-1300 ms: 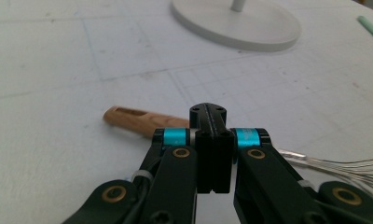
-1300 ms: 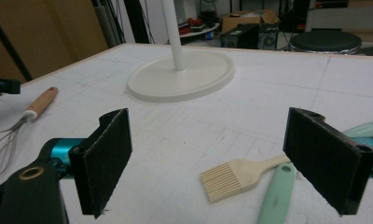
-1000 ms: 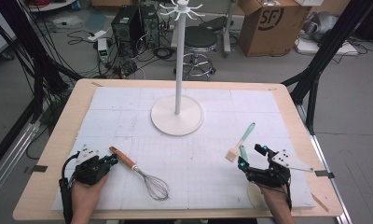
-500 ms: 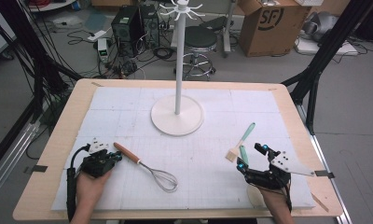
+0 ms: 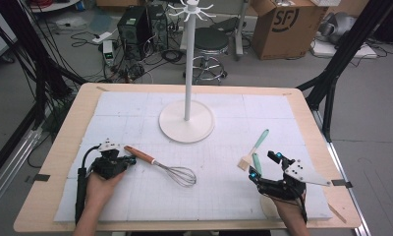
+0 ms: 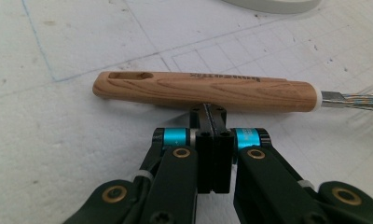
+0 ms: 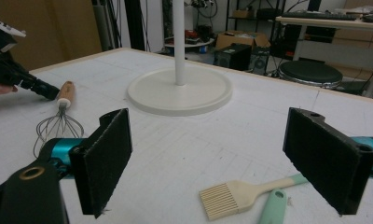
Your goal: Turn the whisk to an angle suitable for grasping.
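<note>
- so, left gripper [image 5: 129, 160] sits low at the near-left of the desk [image 5: 47, 196], fingers pressed together with nothing between them
- in the left gripper view the closed tips [image 6: 208, 114] sit right against the middle of the whisk [image 5: 160, 167] handle's near side; whether they actually touch it i cannot tell
- whisk lies flat on the white mat [image 5: 224, 196]; wooden handle [image 6: 208, 88] has a slotted hole at its free end and a white collar where the wires start
- in the high view the handle end points at the left gripper, wire loops [image 5: 181, 174] point toward the mat's middle
- right gripper [image 5: 266, 164] is at the near-right, fingers spread wide, holding nothing
- in the right gripper view both black pads [image 7: 107, 158] stand well apart, with bare mat between them
- pastry brush [image 5: 253, 150] lies just ahead of the right gripper, pale bristles [image 7: 222, 200] toward the person, teal handle pointing away
- a second teal handle [image 7: 274, 207] lies just beside the brush, touching or nearly so
- white hook stand [image 5: 186, 120] is at mid-desk, round base on the mat, pole upright, well apart from both grippers
- person's hands hold each gripper from the near edge; cable [image 5: 80, 187] trails back from the left one
</note>
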A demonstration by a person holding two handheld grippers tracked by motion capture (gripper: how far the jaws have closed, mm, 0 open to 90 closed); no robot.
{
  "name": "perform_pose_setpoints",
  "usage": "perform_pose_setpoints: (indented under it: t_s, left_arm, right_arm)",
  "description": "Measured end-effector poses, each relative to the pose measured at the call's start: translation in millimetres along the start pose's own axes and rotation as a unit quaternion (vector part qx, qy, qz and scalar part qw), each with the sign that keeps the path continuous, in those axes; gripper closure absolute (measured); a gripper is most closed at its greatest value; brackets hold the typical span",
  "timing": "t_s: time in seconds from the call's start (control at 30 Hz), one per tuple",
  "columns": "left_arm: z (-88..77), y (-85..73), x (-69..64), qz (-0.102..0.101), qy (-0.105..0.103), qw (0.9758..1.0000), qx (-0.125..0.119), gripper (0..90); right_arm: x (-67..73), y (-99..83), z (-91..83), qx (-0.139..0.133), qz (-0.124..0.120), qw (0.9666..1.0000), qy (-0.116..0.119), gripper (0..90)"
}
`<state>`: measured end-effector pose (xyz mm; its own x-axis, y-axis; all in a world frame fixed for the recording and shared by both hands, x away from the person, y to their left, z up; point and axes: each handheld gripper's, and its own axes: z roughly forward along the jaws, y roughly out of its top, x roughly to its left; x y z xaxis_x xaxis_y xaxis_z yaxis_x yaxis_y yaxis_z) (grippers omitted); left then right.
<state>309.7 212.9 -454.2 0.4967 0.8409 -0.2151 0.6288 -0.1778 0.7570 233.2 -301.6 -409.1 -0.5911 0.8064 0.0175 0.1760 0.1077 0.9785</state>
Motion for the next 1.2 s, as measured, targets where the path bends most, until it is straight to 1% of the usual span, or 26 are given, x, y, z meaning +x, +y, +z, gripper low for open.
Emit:
perform_pose_setpoints:
  t_s: [0.1, 0.13, 0.2, 0.27, 0.3, 0.33, 0.4, 0.43, 0.47, 0.5, 0.53, 0.67, 0.7, 0.8, 0.83, 0.87, 0.9, 0.93, 0.97, 1.0, 1.03, 1.07, 1.1, 1.13, 1.17, 1.2]
  left_arm:
    - [3.2, 3.0, 2.0, -0.005, -0.012, 0.9999, 0.003, 90.0]
    - [5.0, 4.8, 2.0, 0.000, -0.015, 0.9999, 0.006, 90.0]
    - [6.5, 6.2, 1.7, 0.001, -0.015, 0.9999, 0.006, 90.0]
    - [11.7, 10.7, -0.1, 0.005, -0.017, 0.9998, 0.010, 90.0]
    - [18.9, 15.1, -2.8, 0.005, -0.018, 0.9998, 0.007, 90.0]
    - [21.7, 16.5, -2.8, 0.002, -0.019, 0.9998, 0.005, 90.0]
    - [23.6, 18.2, -2.2, -0.002, -0.013, 0.9999, 0.000, 90.0]
    - [23.6, 18.2, -2.2, -0.002, -0.013, 0.9999, 0.000, 90.0]
    - [24.0, 18.5, -1.0, -0.015, -0.012, 0.9998, -0.005, 90.0]
    - [24.0, 18.5, -1.0, -0.015, -0.012, 0.9998, -0.005, 90.0]
    - [24.1, 18.9, -1.4, -0.019, -0.016, 0.9996, -0.009, 90.0]
    - [25.8, 19.8, -3.5, -0.039, -0.021, 0.9988, -0.021, 90.0]
    - [25.9, 19.7, -4.3, -0.037, -0.021, 0.9989, -0.021, 90.0]
    - [23.7, 18.9, -6.3, -0.021, -0.011, 0.9997, -0.007, 90.0]
    - [21.4, 19.0, -7.7, -0.017, -0.007, 0.9998, -0.008, 90.0]
    - [17.7, 19.7, -10.1, -0.012, -0.006, 0.9998, -0.016, 90.0]
    - [14.1, 21.1, -12.9, -0.012, -0.012, 0.9994, -0.031, 90.0]
    - [9.9, 23.4, -17.1, -0.018, -0.024, 0.9984, -0.048, 90.0]
    - [9.0, 25.1, -20.9, -0.018, -0.027, 0.9980, -0.054, 90.0]
    - [10.6, 29.5, -29.9, -0.003, -0.027, 0.9983, -0.052, 90.0]
    - [12.7, 32.4, -36.1, 0.006, -0.030, 0.9983, -0.049, 90.0]
    - [12.7, 32.4, -36.1, 0.006, -0.030, 0.9983, -0.049, 90.0]
    - [17.7, 37.7, -46.8, 0.015, -0.037, 0.9982, -0.045, 90.0]
    - [22.6, 42.5, -55.6, 0.023, -0.036, 0.9983, -0.039, 90.0]
    - [31.2, 49.2, -67.3, 0.032, -0.039, 0.9982, -0.033, 90.0]
    - [31.2, 49.2, -67.3, 0.032, -0.039, 0.9982, -0.033, 90.0]
  right_arm:
    - [0.0, -0.5, 0.0, 0.002, 0.001, 1.0000, 0.000, 14.7]
    - [-0.2, -0.7, 0.3, 0.002, 0.000, 1.0000, -0.001, 14.7]
    - [-0.4, -1.1, 0.9, 0.004, -0.001, 1.0000, 0.000, 14.7]
    - [0.3, -1.3, 1.0, 0.005, -0.001, 1.0000, 0.001, 14.7]
    - [0.6, -1.2, 0.9, 0.005, -0.001, 1.0000, 0.001, 14.7]
    - [0.7, -1.1, 1.0, 0.004, -0.002, 1.0000, 0.001, 14.7]
    - [1.0, -1.3, 1.1, 0.005, -0.003, 1.0000, 0.003, 14.8]
    - [1.2, -1.6, 1.1, 0.007, -0.001, 1.0000, 0.002, 14.8]
    - [0.6, -2.2, 2.0, 0.007, -0.003, 1.0000, 0.002, 14.8]
    - [0.6, -2.8, 2.6, 0.009, -0.003, 0.9999, 0.004, 14.8]
    - [0.9, -3.2, 3.2, 0.011, -0.002, 0.9999, 0.004, 14.7]
    - [2.3, -3.3, 5.0, 0.012, -0.002, 0.9999, 0.008, 14.7]
    - [2.4, -3.2, 5.0, 0.012, -0.004, 0.9999, 0.009, 14.8]
    - [2.9, -2.9, 4.4, 0.011, 0.000, 0.9999, 0.007, 14.8]
    - [2.6, -3.0, 4.2, 0.011, 0.001, 0.9999, 0.007, 14.8]
    - [1.8, -3.1, 4.2, 0.011, -0.002, 0.9999, 0.007, 14.7]
    - [1.6, -3.1, 4.1, 0.010, -0.001, 0.9999, 0.007, 14.8]
    - [1.4, -3.2, 4.0, 0.010, 0.000, 0.9999, 0.006, 14.7]
    - [1.3, -3.3, 4.1, 0.011, 0.000, 0.9999, 0.007, 14.7]
    - [1.7, -3.4, 4.2, 0.011, 0.001, 0.9999, 0.007, 14.8]
    - [2.0, -3.6, 4.3, 0.012, 0.000, 0.9999, 0.007, 14.8]
    - [2.0, -3.6, 4.3, 0.012, 0.000, 0.9999, 0.007, 14.8]
    - [2.6, -3.6, 4.6, 0.013, -0.001, 0.9999, 0.006, 14.8]
    - [2.6, -3.5, 4.4, 0.012, -0.002, 0.9999, 0.006, 14.7]
    - [2.8, -3.4, 3.8, 0.011, -0.001, 0.9999, 0.007, 14.8]
    - [2.8, -3.3, 3.3, 0.011, -0.001, 0.9999, 0.007, 14.8]
